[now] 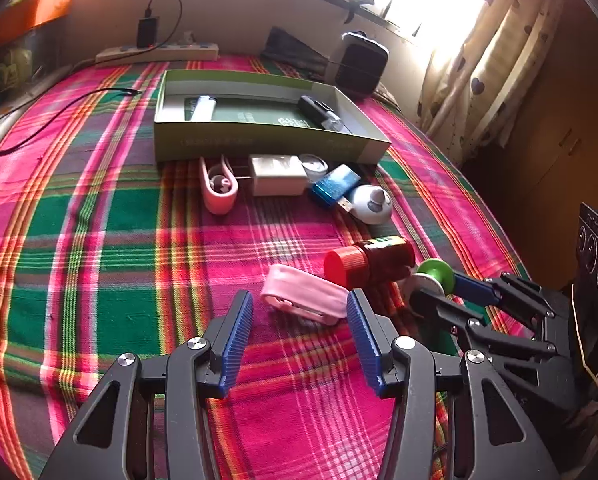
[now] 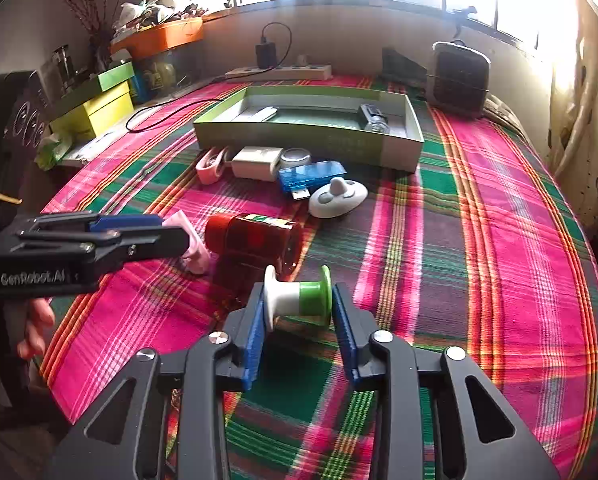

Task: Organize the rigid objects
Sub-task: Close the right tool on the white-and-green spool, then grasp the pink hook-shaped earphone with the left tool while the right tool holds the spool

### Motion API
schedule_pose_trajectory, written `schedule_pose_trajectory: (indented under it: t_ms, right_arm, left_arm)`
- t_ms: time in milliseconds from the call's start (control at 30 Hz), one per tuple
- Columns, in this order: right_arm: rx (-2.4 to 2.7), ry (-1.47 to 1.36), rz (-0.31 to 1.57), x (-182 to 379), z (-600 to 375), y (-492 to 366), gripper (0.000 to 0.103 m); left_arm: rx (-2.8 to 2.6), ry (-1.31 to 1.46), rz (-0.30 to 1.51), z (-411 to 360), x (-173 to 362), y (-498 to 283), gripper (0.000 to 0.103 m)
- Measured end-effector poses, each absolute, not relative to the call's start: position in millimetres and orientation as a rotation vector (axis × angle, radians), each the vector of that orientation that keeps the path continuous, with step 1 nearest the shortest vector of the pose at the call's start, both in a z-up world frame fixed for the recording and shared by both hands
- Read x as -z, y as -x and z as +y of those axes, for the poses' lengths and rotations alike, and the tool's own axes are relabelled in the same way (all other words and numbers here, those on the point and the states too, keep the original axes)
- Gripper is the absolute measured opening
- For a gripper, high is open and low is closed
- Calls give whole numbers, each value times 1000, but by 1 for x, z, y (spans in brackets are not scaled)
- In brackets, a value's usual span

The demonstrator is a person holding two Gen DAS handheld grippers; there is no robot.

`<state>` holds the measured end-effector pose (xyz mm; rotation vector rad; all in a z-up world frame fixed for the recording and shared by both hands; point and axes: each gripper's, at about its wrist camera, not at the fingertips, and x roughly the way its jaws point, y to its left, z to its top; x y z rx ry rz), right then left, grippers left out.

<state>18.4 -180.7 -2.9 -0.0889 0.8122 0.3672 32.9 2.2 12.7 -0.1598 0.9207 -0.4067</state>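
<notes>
My right gripper is shut on a white and green spool, low over the plaid cloth; the spool also shows in the left wrist view. My left gripper is open, its fingers either side of a pink clip lying on the cloth. A brown bottle with a red cap lies on its side just behind both. A green open box at the back holds a white lighter and a black item.
In front of the box lie a pink holder, a white charger, a blue USB device and a white round gadget. A power strip, a black cable and a dark speaker sit at the back.
</notes>
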Motion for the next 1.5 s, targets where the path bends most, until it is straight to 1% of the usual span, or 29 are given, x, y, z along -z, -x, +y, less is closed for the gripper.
schedule_pose_trajectory:
  t_ms: [633, 833, 1333, 1500]
  right_arm:
    - [-388, 77, 801, 4, -188, -13, 33]
    - [-398, 75, 797, 4, -189, -13, 33]
    - [-398, 79, 794, 5, -191, -10, 33]
    - [-394, 84, 794, 5, -192, -7, 33]
  left_arm:
    - [303, 87, 909, -13, -18, -29, 49]
    - [337, 74, 938, -20, -12, -18, 49]
    - [407, -4, 928, -34, -16, 13, 49]
    - [398, -26, 919, -33, -16, 11, 49]
